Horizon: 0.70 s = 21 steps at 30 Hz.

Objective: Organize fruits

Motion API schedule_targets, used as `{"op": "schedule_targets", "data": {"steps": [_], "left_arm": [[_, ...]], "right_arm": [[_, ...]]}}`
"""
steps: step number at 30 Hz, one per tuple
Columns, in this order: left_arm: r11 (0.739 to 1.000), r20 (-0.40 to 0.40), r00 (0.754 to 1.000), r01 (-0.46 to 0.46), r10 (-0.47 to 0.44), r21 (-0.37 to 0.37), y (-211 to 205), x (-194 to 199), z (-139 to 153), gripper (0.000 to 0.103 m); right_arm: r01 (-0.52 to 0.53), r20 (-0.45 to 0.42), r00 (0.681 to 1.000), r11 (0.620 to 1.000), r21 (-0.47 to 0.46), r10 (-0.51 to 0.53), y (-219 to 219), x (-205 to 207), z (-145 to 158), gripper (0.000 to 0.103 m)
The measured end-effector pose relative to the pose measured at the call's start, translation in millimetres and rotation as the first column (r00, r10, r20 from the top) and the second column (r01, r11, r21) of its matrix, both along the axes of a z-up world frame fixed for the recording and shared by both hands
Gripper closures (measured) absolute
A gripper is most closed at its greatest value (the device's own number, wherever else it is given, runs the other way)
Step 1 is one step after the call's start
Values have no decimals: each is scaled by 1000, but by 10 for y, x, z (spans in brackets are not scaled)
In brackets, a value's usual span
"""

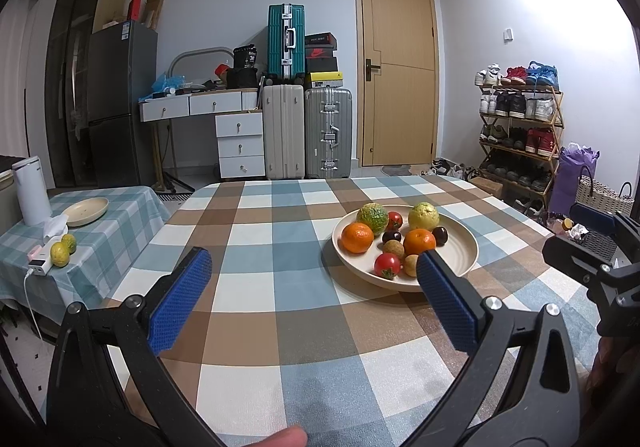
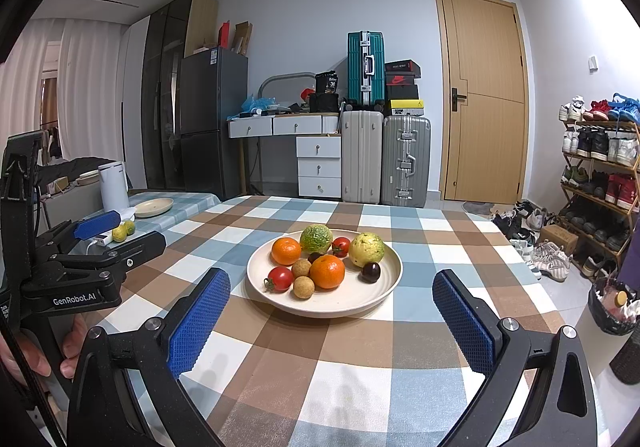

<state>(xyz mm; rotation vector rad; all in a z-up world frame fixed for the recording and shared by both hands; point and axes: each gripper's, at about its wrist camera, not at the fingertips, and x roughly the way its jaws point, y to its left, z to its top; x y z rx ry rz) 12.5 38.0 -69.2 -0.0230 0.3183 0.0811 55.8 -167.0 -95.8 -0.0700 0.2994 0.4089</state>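
A cream plate (image 1: pixel 460 265) (image 2: pixel 384 287) on the checked table holds several fruits: two oranges (image 1: pixel 357 237) (image 2: pixel 327 271), a green bumpy fruit (image 2: pixel 316 238), a yellow-green fruit (image 2: pixel 366 249), tomatoes (image 2: pixel 280 278), small brown fruits (image 2: pixel 303 287) and dark plums (image 2: pixel 371 272). My left gripper (image 1: pixel 314 267) is open and empty, left of and in front of the plate. My right gripper (image 2: pixel 332 287) is open and empty, just in front of the plate. An empty cream plate (image 1: pixel 86 210) (image 2: pixel 154 206) and two small green-yellow fruits (image 1: pixel 63 249) (image 2: pixel 122 231) lie on the side table at left.
A white kettle (image 1: pixel 31 191), tissue and a power bank (image 1: pixel 40 267) sit on the side table. Suitcases (image 1: pixel 308 131), a drawer desk and a door stand behind. A shoe rack (image 1: pixel 520 127) and bags are at the right.
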Motion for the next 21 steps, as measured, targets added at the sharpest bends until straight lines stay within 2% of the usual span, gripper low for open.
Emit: {"op": "schedule_targets", "data": {"steps": [21], "left_arm": [[1000, 1, 1000, 0, 0, -1, 1, 16, -35, 1]], "right_arm": [[0, 0, 1000, 1000, 0, 0, 1, -1, -1, 0]]}}
